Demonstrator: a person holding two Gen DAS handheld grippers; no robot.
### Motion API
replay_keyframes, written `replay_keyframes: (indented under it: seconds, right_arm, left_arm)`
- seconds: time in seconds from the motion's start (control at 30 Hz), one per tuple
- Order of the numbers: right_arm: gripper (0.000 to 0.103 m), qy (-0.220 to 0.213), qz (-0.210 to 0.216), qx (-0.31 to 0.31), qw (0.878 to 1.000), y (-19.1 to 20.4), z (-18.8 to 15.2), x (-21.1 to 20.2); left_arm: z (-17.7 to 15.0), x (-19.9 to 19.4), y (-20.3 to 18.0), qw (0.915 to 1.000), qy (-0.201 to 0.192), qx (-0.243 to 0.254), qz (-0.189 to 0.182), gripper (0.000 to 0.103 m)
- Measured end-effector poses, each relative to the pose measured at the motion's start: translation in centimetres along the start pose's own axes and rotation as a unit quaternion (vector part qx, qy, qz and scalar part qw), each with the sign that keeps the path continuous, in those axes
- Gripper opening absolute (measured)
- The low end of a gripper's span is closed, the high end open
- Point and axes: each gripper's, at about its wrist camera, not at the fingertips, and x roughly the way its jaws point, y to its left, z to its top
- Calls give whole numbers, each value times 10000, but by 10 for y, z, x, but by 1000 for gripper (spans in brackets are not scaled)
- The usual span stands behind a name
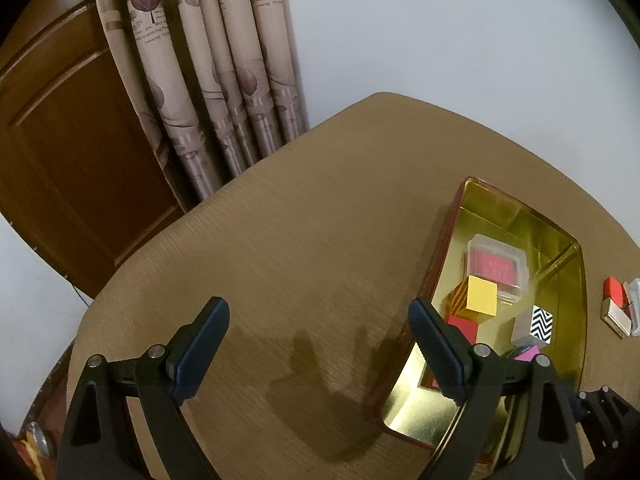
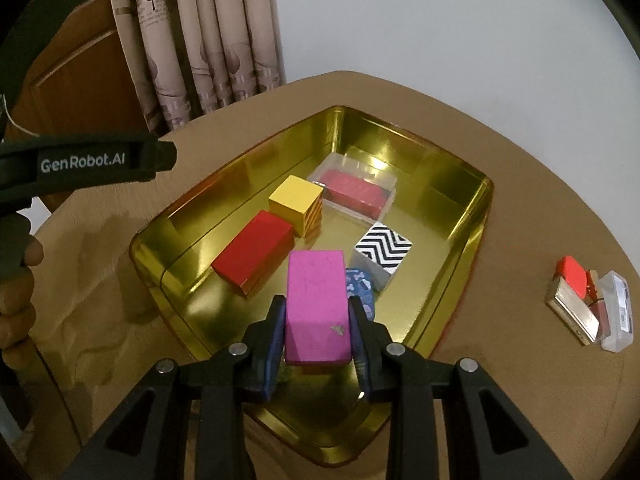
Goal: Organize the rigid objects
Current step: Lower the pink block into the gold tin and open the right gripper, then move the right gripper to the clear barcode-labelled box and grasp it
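A: What is taking up most of the scene?

B: The brown worktop (image 2: 500, 184) is spreading out under both claws, and the gold tin (image 2: 472, 216) is sitting on it, directly beneath and ahead of the right claw (image 2: 318, 326). The left claw (image 1: 318, 350) is hovering with its fingers spread wide and nothing between them, the tin's near edge lying just under its right finger.

A: And the right claw?

B: It is clenching the pink block (image 2: 316, 304), pads pressing on both long sides, the block pointing forward over the tin's near half.

A: What is lying inside the tin?

B: Ahead and to the left of the right claw, a red block (image 2: 252, 254) is lying flat, with a yellow cube (image 2: 296, 204) touching its far end. Farther ahead a clear case (image 2: 358, 190) with a pink insert is resting near the far wall. A zigzag-patterned cube (image 2: 382, 250) is sitting ahead to the right, and a small blue patterned piece (image 2: 360, 286) is peeking out beside the pink block.

A: Anything outside?

B: Well off to the right, a small pile is lying on the worktop: a red piece (image 2: 574, 274), a metallic case (image 2: 572, 312) and a clear box (image 2: 618, 314), possibly touching; the edge is too warped to say.
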Motion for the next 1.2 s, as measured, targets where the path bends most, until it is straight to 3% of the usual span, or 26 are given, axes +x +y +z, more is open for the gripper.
replay_keyframes:
  seconds: [0.57, 0.7, 0.93, 1.2]
  right_arm:
    - [31, 103, -38, -40, 9999, 2, 0, 8]
    - [41, 99, -52, 15, 9999, 2, 1, 5]
    - [50, -33, -75, 171, 9998, -7, 3, -9]
    - [61, -408, -267, 624, 9969, -55, -4, -48]
  left_arm:
    - [-1, 1, -8, 10000, 33, -3, -79, 89]
    - [-3, 0, -10, 9999, 30, 54, -93, 89]
    - [-4, -2, -13, 9999, 5, 104, -89, 89]
    - [-4, -2, -13, 9998, 56, 127, -122, 89]
